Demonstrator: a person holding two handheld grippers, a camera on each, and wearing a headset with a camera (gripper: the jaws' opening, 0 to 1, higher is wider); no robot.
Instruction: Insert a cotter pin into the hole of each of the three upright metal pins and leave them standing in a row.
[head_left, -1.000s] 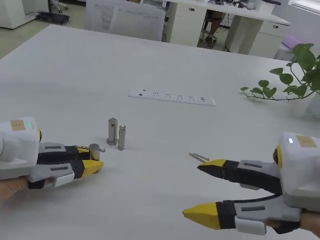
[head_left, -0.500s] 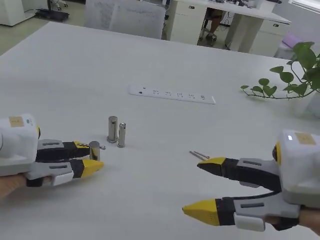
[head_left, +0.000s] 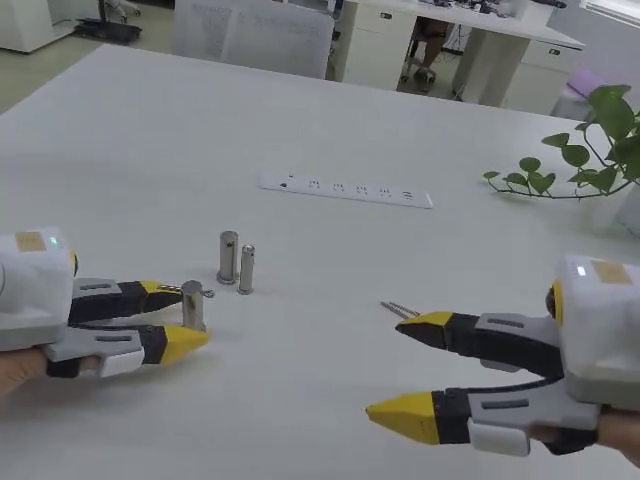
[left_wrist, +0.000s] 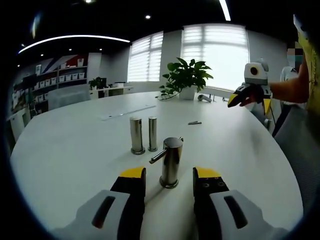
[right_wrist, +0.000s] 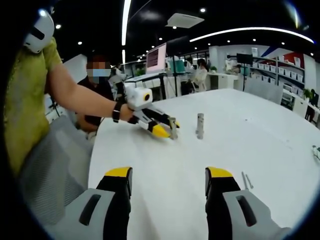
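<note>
Between the parted jaws of the left gripper (head_left: 186, 316) the fitted metal pin (left_wrist: 171, 160) stands free, near two bare pins (head_left: 237, 263). Best to back straight off without brushing it; the right gripper (head_left: 385, 369), also spread, hovers near loose cotter pins (head_left: 398, 309)

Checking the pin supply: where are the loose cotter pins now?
In the head view, the loose cotter pins lie on the table just beyond the open right gripper, to the right of the two bare posts.

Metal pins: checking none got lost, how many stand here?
3. A taller pin and a shorter pin stand side by side; the third pin, cotter pin through it, stands between the jaws of the left gripper.
</note>
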